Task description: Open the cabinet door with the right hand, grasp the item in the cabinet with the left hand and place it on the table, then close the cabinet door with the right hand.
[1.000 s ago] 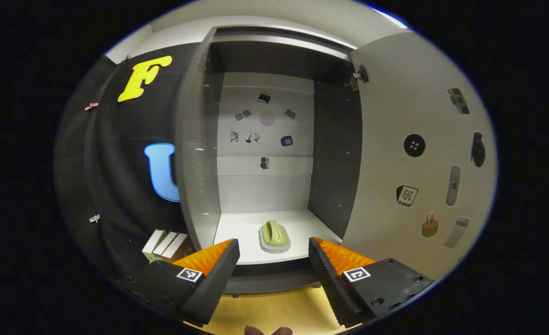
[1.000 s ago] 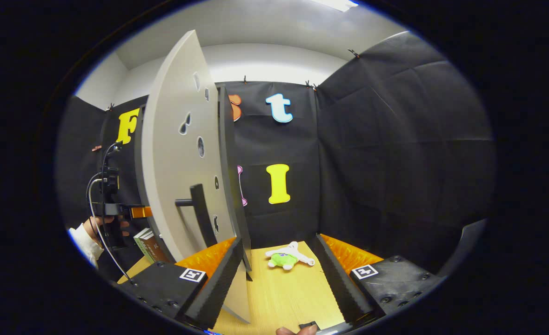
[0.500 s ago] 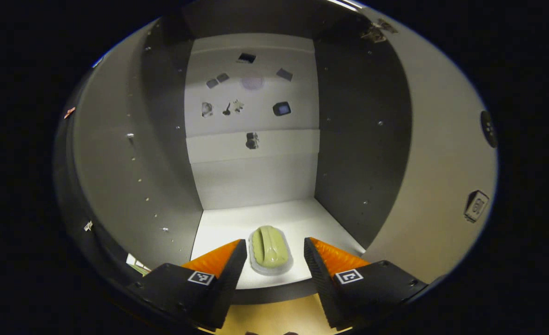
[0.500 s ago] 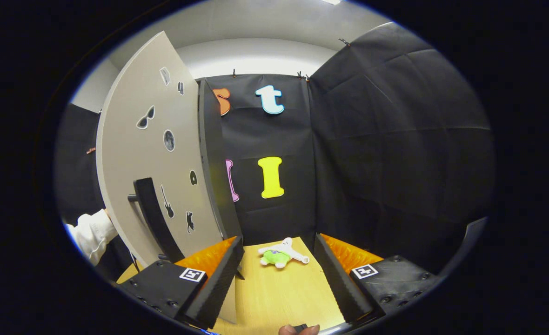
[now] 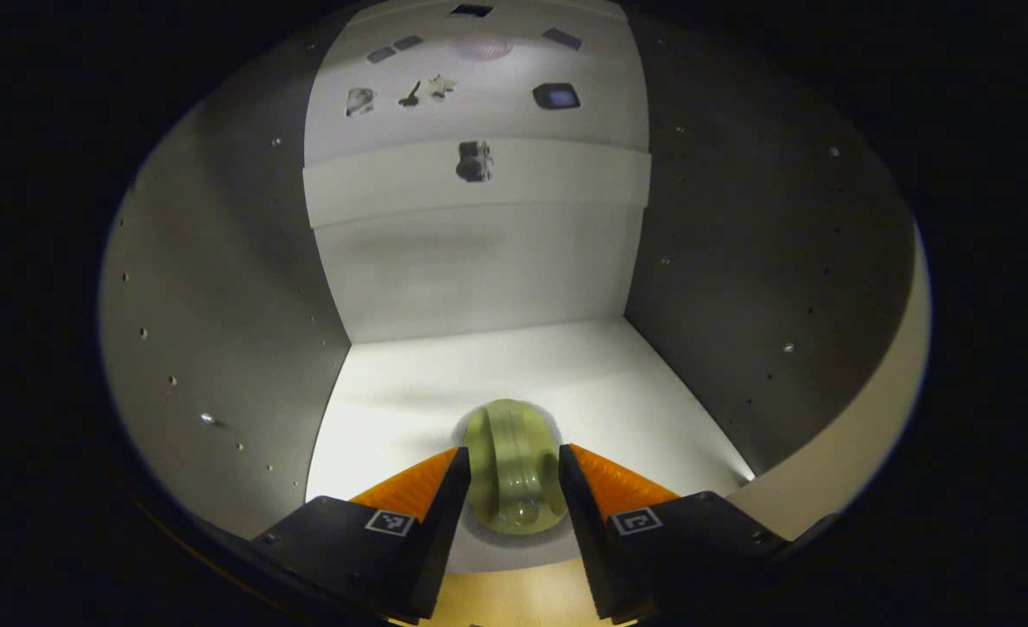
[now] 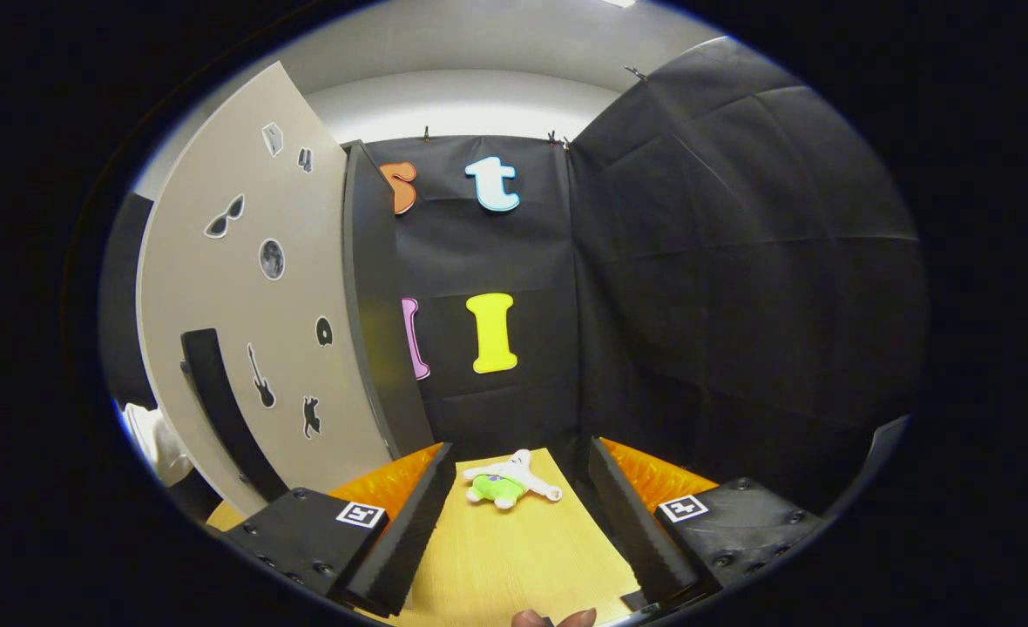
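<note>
Left hand-held gripper (image 5: 512, 505): reaching inside the cabinet (image 5: 218, 305), low over the white cabinet floor (image 5: 497, 366). Its fingers stand moderately apart, one on either side of the item. The item is a pale green rounded brush (image 5: 514, 466) on a grey base, lying near the front edge of the cabinet floor, between the two fingers. Whether the fingers press on it cannot be told; a narrow gap appears to show on each side.

Cabinet interior: grey side walls with rows of small holes; the white back panel (image 5: 479, 252) carries several small dark stickers (image 5: 474, 162) in its upper part.

Right hand-held gripper (image 6: 518, 514): held over the wooden surface (image 6: 514, 557), fingers spread wide, nothing between them. A fingertip of the holding hand (image 6: 553, 618) shows at the bottom edge of the right gripper view.

Cabinet door (image 6: 244, 322): stands open to the left in the right gripper view, its outer face bearing black stickers and a dark bar handle (image 6: 222, 409). A white sleeve (image 6: 152, 440) shows past the door's lower left edge.

Other: a small white and green plush toy (image 6: 507, 483) lies on the surface ahead of the right hand-held gripper, near the booth wall, well apart from the cabinet.
</note>
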Available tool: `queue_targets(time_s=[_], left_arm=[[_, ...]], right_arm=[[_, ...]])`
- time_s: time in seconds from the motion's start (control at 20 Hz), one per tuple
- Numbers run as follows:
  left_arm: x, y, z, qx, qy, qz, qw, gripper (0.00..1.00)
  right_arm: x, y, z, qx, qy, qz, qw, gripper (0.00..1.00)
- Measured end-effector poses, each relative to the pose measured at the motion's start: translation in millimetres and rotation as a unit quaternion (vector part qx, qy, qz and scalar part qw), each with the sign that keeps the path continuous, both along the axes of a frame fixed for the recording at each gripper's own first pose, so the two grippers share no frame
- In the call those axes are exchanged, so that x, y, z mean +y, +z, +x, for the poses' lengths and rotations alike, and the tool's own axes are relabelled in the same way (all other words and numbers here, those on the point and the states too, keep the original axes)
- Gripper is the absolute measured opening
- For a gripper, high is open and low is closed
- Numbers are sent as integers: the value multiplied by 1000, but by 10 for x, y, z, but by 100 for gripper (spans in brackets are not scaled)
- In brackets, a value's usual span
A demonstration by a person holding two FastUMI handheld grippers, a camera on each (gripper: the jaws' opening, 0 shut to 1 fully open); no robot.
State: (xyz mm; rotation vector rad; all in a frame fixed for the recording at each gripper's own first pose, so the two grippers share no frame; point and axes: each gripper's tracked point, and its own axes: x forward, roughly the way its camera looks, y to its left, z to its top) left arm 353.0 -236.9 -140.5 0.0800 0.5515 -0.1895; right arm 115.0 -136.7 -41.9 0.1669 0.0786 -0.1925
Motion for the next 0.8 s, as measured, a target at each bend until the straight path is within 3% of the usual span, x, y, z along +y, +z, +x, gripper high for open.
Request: queue_targets(time_s=[0.1, 0.2, 0.3, 0.35, 0.6, 0.8], left_arm=[[1, -15, 71, -6, 3, -1, 1000, 64], [-12, 1, 94, -13, 2, 2, 1000, 53], [55, 11, 110, -20, 16, 20, 999, 29], [65, 38, 93, -25, 19, 23, 999, 25], [112, 221, -194, -51, 13, 2, 999, 20], [249, 368, -720, -77, 18, -16, 997, 20]], right_arm=[[-46, -25, 30, 2, 3, -3, 1000, 98], [-37, -50, 25, 5, 7, -3, 1000, 98], [-34, -59, 34, 5, 10, -1, 1000, 98], [-29, -60, 40, 5, 10, -1, 1000, 98], [73, -56, 93, -1, 19, 9, 1000, 98], [164, -37, 225, -13, 24, 13, 1000, 98]])
